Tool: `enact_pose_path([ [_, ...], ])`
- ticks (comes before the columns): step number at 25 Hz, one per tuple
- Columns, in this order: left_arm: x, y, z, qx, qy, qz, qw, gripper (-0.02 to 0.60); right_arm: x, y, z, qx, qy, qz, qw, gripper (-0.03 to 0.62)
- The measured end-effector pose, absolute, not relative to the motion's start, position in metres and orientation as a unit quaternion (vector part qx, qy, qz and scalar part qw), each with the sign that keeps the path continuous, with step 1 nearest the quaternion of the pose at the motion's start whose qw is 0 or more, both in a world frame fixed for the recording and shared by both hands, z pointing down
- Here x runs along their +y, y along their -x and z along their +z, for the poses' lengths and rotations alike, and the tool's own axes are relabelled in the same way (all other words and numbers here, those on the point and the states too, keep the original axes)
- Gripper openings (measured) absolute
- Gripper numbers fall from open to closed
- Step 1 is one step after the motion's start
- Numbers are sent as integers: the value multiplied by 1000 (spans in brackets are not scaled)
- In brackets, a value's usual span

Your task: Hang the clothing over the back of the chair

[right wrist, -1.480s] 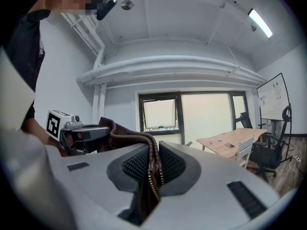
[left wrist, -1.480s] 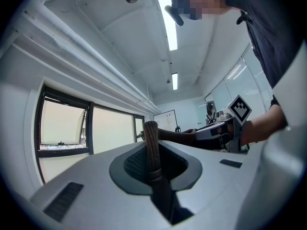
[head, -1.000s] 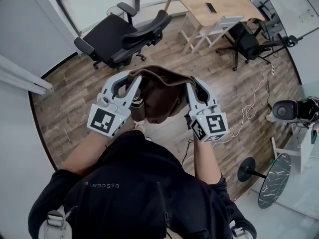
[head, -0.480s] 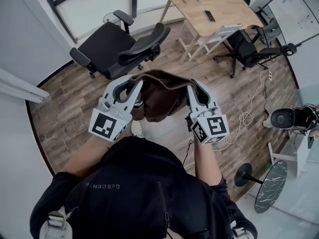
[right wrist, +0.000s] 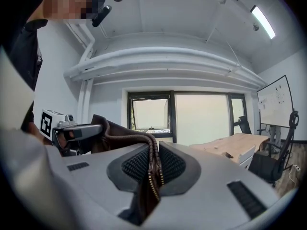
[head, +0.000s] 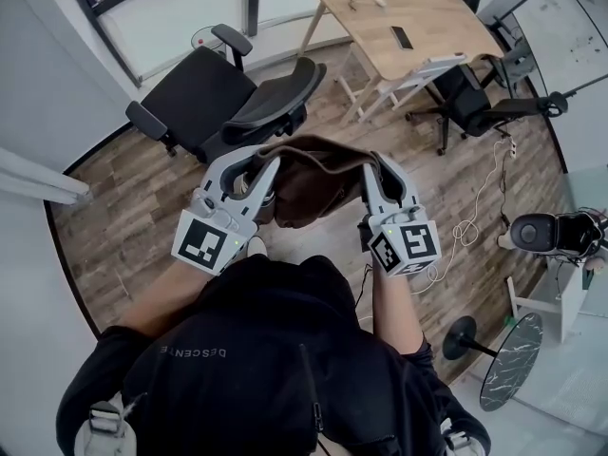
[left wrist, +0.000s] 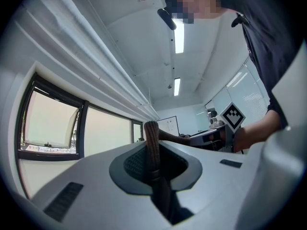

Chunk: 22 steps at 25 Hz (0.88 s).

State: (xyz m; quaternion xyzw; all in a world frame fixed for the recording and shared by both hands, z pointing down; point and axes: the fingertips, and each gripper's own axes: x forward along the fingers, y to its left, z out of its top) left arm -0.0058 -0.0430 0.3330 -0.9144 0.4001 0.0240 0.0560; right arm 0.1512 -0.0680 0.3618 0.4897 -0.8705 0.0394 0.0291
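The left gripper (head: pixel 261 162) and right gripper (head: pixel 377 167) each have their fingers clenched on an edge of the brown jacket (head: pixel 313 183). It hangs stretched between them, near the black office chair (head: pixel 223 98).

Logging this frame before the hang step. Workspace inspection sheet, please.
Surface: wood floor; the work is done in the air, not on a table.
Job's things: brown garment stretched between both grippers, off the floor; black chair just beyond it, back bare.
Clutter: desk with a dark flat item; second chair; round-base stand.
Grippers: left gripper shut on a garment edge; right gripper shut on the zipper edge.
Cables: white cable loose on the floor at right.
Surroundings: window, whiteboard.
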Motion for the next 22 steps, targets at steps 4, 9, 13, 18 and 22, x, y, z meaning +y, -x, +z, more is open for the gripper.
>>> enact_pose_path([
  [4,-57,-1,333,412,910,18,51,51,-89,-157,362,-881,-470,39,29,55],
  [9,-79,-12,333,454,890,13,53,51,-123,-165,364,-902,-428,40,32,55],
  [13,-92,-22,328,505,861,12,51,52,-149,-169,363,-927,-372,42,35,55],
  [18,-102,-42,328,543,837,0,63,51,-178,-182,362,-946,-321,34,34,55],
  [22,-112,-47,325,587,806,-5,75,51,-202,-179,357,-962,-270,23,28,55],
])
